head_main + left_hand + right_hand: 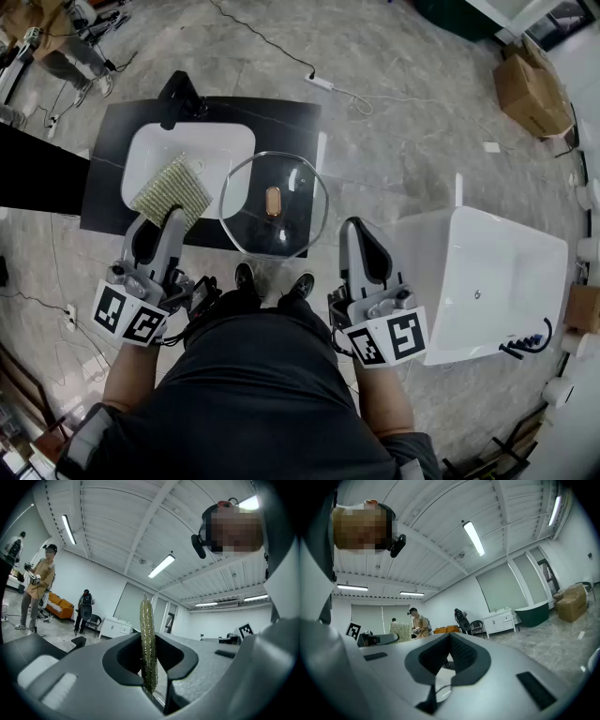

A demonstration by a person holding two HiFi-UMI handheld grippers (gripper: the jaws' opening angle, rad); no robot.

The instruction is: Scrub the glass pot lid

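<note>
One smooth white rectangular basin [155, 141] is sitting in a dark slab counter [281, 122]. Above it, the left gripper [173, 216] is clamping a coarse, fibrous yellow-green scouring pad [170, 190], held edge-on between its jaws. The round clear glass pot lid [248, 220], amber knob [273, 201] at centre, is hanging at the pad's 3 o'clock. The right gripper [350, 225] is pinching its rim at 4 o'clock.

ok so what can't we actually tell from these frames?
- Right gripper view: where the right gripper grips the lid; the clear glass shows only as a faint glint low between the jaws.
- Left gripper view: the pad is edge-on, its faces hidden.
- Head view: dirt or water on the lid, too small to tell; part of the sink lies behind the pad.
</note>
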